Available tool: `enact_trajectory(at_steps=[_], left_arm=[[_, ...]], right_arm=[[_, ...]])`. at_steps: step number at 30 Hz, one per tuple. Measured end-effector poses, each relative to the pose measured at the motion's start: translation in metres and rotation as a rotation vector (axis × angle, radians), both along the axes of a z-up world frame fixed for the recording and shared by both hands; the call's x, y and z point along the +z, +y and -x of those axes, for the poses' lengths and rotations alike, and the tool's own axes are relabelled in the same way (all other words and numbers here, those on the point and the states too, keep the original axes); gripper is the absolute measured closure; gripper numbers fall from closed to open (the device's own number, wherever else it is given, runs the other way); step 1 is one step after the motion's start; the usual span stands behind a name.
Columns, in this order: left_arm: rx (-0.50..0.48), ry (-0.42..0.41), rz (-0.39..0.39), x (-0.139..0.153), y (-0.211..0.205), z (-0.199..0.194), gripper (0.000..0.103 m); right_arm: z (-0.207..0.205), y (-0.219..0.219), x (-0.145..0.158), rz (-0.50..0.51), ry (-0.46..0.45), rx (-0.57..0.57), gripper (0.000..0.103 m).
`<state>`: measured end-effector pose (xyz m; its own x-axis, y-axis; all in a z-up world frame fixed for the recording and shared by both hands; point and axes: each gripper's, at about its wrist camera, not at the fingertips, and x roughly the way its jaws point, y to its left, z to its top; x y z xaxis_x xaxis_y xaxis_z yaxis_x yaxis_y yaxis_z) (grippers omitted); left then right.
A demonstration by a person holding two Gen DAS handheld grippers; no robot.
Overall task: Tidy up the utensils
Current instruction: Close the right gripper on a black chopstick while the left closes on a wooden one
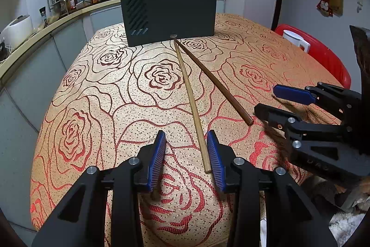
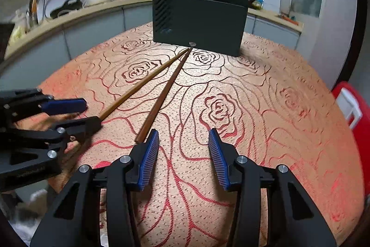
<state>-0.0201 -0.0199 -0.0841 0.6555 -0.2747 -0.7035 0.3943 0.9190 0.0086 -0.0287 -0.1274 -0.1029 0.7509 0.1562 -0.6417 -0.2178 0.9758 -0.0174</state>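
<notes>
- Left gripper (image 1: 186, 154) part open, straddling the near end of the light bamboo chopstick (image 1: 191, 98); its pads aren't clamped.
- Right gripper (image 2: 183, 154) part open, empty; dark brown wooden chopstick (image 2: 165, 94) lies just outside its left finger.
- Both tips point toward the black slotted utensil holder (image 1: 170, 15) ahead, likely destination.

no legible text, faint embossed lettering on left tool (image 2: 93, 113) unreadable

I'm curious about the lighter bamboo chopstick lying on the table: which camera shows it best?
The left wrist view: the lighter bamboo chopstick runs full length to the left gripper. In the right wrist view that gripper hides its near end.
</notes>
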Motion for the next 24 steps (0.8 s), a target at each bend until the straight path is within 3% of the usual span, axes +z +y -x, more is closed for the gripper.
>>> enact_trajectory(at_steps=[3, 9, 15, 24], left_arm=[[0.003, 0.002, 0.002, 0.0, 0.001, 0.0, 0.071], [0.006, 0.009, 0.012, 0.001, 0.003, -0.001, 0.082], [0.005, 0.006, 0.013, 0.001, 0.002, -0.001, 0.082], [-0.003, -0.017, 0.018, -0.001, -0.002, 0.002, 0.082]], right_arm=[[0.005, 0.004, 0.005, -0.053, -0.012, 0.054, 0.059], [0.007, 0.02, -0.004, -0.013, -0.002, 0.1, 0.067], [0.001, 0.012, -0.004, -0.019, -0.002, 0.03, 0.079], [-0.001, 0.012, -0.007, -0.042, -0.029, 0.031, 0.079]])
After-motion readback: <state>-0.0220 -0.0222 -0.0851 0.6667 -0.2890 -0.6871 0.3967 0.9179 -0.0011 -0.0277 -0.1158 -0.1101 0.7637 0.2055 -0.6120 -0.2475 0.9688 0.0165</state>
